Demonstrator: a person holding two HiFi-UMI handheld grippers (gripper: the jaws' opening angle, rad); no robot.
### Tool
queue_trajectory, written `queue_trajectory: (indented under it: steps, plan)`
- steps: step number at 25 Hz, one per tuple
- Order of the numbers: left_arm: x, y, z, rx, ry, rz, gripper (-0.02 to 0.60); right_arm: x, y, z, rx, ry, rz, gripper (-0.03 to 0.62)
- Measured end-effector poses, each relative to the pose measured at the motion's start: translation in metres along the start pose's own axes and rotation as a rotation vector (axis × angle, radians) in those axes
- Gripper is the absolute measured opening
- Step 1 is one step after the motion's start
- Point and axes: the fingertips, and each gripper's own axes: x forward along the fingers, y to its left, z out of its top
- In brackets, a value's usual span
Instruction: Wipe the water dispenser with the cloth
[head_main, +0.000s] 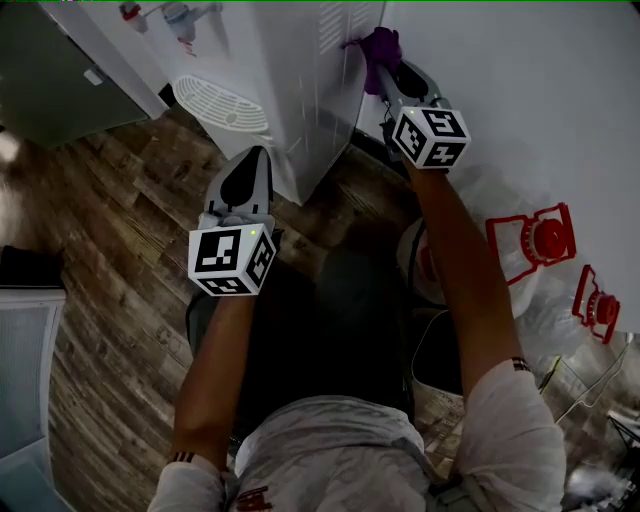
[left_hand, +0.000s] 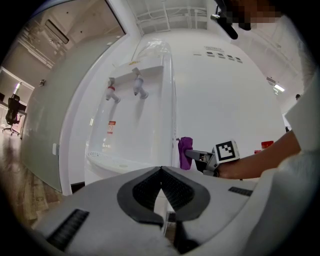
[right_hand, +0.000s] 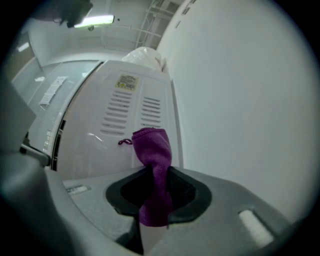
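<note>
Purple cloth (right_hand: 152, 147) is pinched in the right gripper (right_hand: 156, 172), its top against the water dispenser's (right_hand: 120, 120) vented side, actual contact unclear. The left gripper (left_hand: 161, 172) has its jaws together, empty, facing the taps.

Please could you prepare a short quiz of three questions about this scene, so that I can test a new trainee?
1. True or false: the left claw is shut with nothing in it.
2. Which part of the water dispenser is the purple cloth at? A) its front B) its vented panel C) its top
3. Fill in: the cloth is held by the ____ claw.

Key: 1 true; 2 B; 3 right, the right claw is shut on the cloth.
</note>
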Motion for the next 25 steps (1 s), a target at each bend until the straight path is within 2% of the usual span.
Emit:
queue_trajectory:
  steps: [3, 8, 14, 19, 25]
  plan:
    - [0.002, 0.0, -0.011, 0.0, 0.011, -0.011, -0.002, -0.027, 0.036, -0.005, 0.012, -0.036, 0.081, 0.094]
    - [0.003, 0.0, -0.025, 0.01, 0.019, -0.032, -0.002, -0.062, 0.098, -0.029, 0.055, -0.037, 0.199, 0.094]
    - [0.004, 0.004, -0.035, 0.007, 0.017, -0.04, -0.002, -0.072, 0.166, -0.045, 0.077, -0.034, 0.345, 0.094]
    - [0.009, 0.007, -0.036, 0.007, 0.004, -0.043, -0.002, -0.061, 0.181, -0.045, 0.082, -0.049, 0.37, 0.094]
    - [0.012, 0.006, -0.037, 0.02, 0.009, -0.055, -0.002, -0.056, 0.166, -0.052, 0.078, -0.047, 0.341, 0.094]
